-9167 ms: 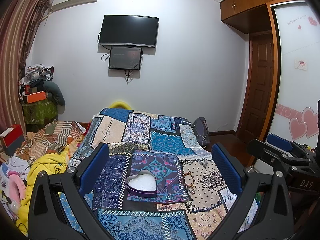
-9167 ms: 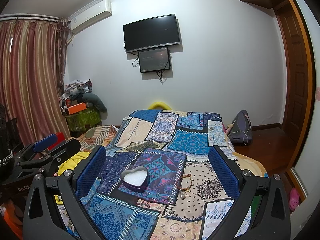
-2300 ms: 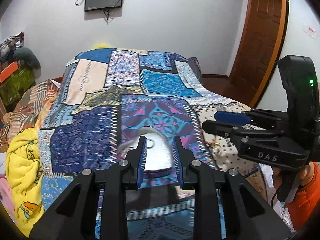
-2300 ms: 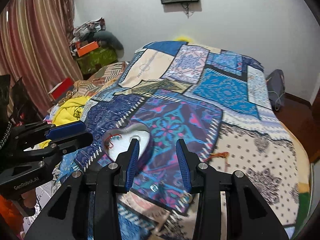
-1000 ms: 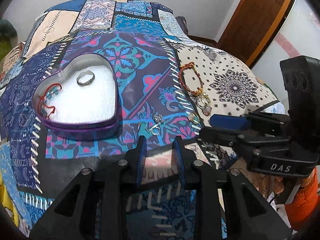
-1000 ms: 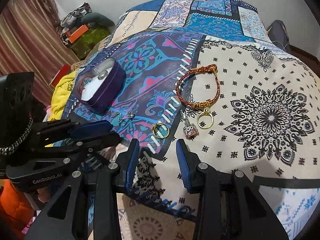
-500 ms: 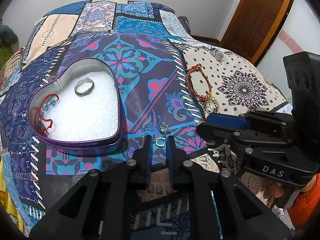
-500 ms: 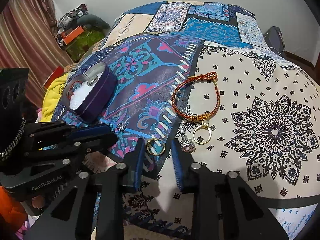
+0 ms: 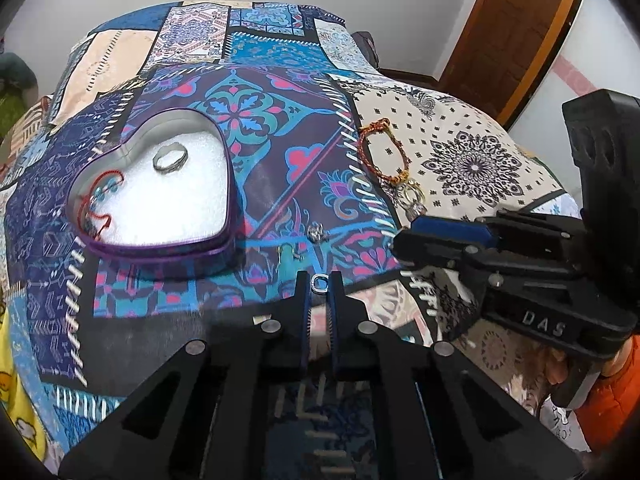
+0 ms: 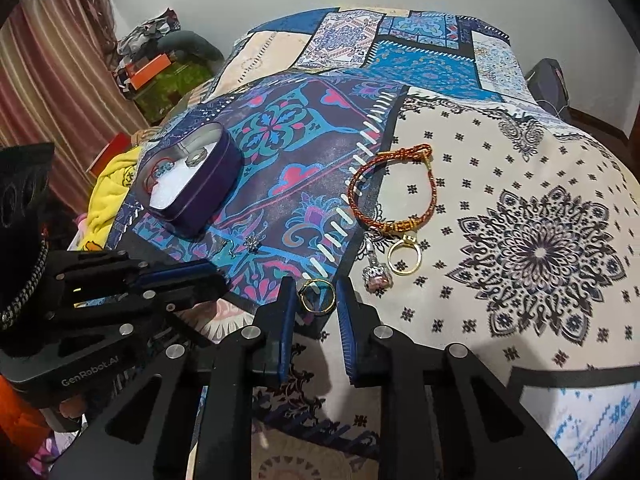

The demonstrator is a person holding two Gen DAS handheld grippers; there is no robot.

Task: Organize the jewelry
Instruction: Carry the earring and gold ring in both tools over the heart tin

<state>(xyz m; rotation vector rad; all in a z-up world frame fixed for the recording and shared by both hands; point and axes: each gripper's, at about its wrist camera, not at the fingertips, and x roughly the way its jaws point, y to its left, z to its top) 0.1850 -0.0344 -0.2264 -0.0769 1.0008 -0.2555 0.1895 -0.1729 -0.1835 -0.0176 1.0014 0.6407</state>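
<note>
A purple heart-shaped tin [image 9: 120, 246] [image 10: 216, 184] lies on the patchwork bedspread. It holds a silver ring [image 9: 171, 159] and a red cord bracelet [image 9: 96, 208] on white padding. My left gripper [image 9: 319, 285] is shut on a small silver ring [image 9: 320, 282], just right of the tin. My right gripper [image 10: 317, 295] has its fingers close around a gold ring [image 10: 317, 295] on the cloth. A red-gold braided bracelet [image 10: 390, 190], another gold ring [image 10: 404, 258], a small charm [image 10: 376, 274] and a silver flower piece [image 10: 251, 244] lie nearby.
The bed's near edge drops off just below both grippers. A yellow blanket [image 10: 108, 188] and piled clutter [image 10: 160, 68] sit left of the bed. A wooden door [image 9: 508, 28] stands at the far right, with a dark bag [image 10: 548, 80] on the floor.
Both grippers dropped low over the jewelry and narrowed. The left one closed on the small silver ring; the right one drew in around the gold ring.
</note>
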